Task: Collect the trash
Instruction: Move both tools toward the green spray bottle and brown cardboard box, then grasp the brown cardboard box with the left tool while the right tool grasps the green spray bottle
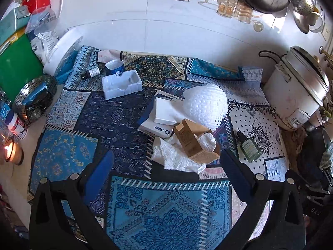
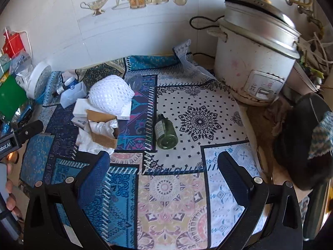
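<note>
Left gripper [image 1: 166, 162] is spread wide with nothing in it, hovering above the desk [image 1: 162, 208] and tilted down at the patterned cloth; its right finger tip sits just beside the trash pile; the crumpled paper towel [image 1: 177, 156] lies right between the tips with the brown cardboard box [image 1: 191, 141] lying on top of it; behind those are the flat white boxes [image 1: 160, 114] and a white foam net [image 1: 206, 106] leaning on them; the green glass bottle [image 1: 248, 145] lies on its side just right of the pile; farther back left there's a white plastic tray [image 1: 121, 85] and a small dark bottle [image 1: 91, 73].

Right gripper [image 2: 164, 162] is wide apart too, empty, held over the cloth and pointed at the same green bottle, which lies near but clear of the tips; rice cooker [image 2: 254, 62] stands at the back right; at the left edge of that view you can see fingers [image 2: 11, 200] wrapped round the other handle.
</note>
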### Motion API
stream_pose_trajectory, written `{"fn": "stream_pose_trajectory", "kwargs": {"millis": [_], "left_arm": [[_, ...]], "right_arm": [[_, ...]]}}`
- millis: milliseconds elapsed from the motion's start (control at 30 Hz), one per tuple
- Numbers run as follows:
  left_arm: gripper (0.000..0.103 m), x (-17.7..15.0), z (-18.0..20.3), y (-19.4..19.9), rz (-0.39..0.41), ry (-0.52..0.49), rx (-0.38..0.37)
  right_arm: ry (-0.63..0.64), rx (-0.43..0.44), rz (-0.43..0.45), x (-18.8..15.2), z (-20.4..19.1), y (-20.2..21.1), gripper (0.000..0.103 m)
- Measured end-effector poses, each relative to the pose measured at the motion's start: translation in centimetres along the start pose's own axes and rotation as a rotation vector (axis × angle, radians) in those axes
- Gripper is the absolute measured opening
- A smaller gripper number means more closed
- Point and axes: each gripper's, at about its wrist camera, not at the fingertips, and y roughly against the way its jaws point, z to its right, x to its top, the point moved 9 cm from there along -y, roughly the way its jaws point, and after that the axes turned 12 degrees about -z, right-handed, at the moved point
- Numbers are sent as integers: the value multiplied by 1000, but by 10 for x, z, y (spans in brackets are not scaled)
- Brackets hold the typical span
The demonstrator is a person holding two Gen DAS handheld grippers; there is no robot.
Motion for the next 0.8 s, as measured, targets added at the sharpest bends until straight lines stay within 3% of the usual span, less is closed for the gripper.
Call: {"fn": "stream_pose_trajectory", "kwargs": {"millis": [67, 233, 500, 667, 800], "left_arm": [[88, 8, 14, -23, -47, -3, 4], [81, 18, 26, -71, -134, 73, 17], [64, 14, 23, -115, -244, 198, 11], [40, 9, 22, -124, -256, 253, 17], [21, 8, 22, -124, -251, 274, 4]], "right_arm": [[26, 15, -40, 9, 8, -18, 102], [47, 94, -132, 25, 15, -61, 100], [46, 239, -246, 34, 8, -103, 80], [47, 291, -263, 40, 5, -111, 76], [78, 306, -289, 41, -1, -117, 58]]}}
